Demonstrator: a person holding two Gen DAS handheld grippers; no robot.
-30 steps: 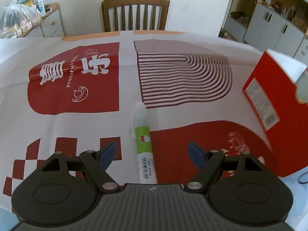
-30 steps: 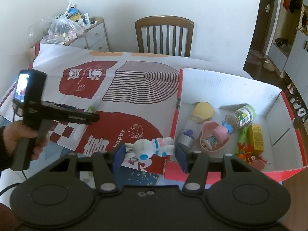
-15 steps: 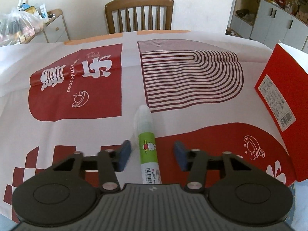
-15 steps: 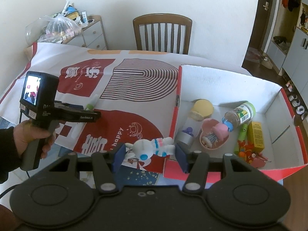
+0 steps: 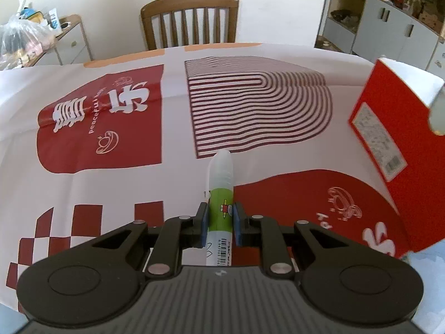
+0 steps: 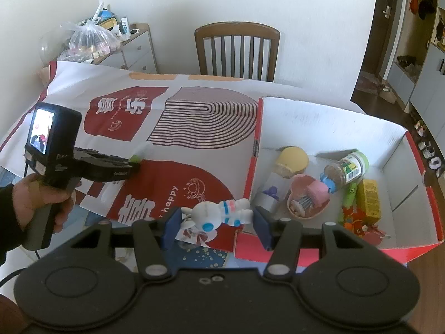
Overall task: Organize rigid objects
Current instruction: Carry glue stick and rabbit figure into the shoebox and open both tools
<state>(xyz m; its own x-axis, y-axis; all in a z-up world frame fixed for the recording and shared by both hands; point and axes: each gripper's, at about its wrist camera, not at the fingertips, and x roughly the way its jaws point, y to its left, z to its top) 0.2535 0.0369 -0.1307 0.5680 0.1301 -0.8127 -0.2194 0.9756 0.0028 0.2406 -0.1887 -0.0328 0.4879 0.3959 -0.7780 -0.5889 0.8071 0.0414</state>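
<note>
L gripper (image 5: pixel 219 220) pads clamped tight on 1 smooth plastic glue tube (image 5: pixel 221 194), green label, clear rounded cap, over the cloth; R gripper (image 6: pixel 214 224) half-wide, gripping 1 glossy white astronaut figure (image 6: pixel 219 213) just left of red cardboard box (image 6: pixel 400 136); red/white printed tablecloth (image 5: pixel 111 139), 1 wooden slat chair (image 5: pixel 189 22), white wall
</note>
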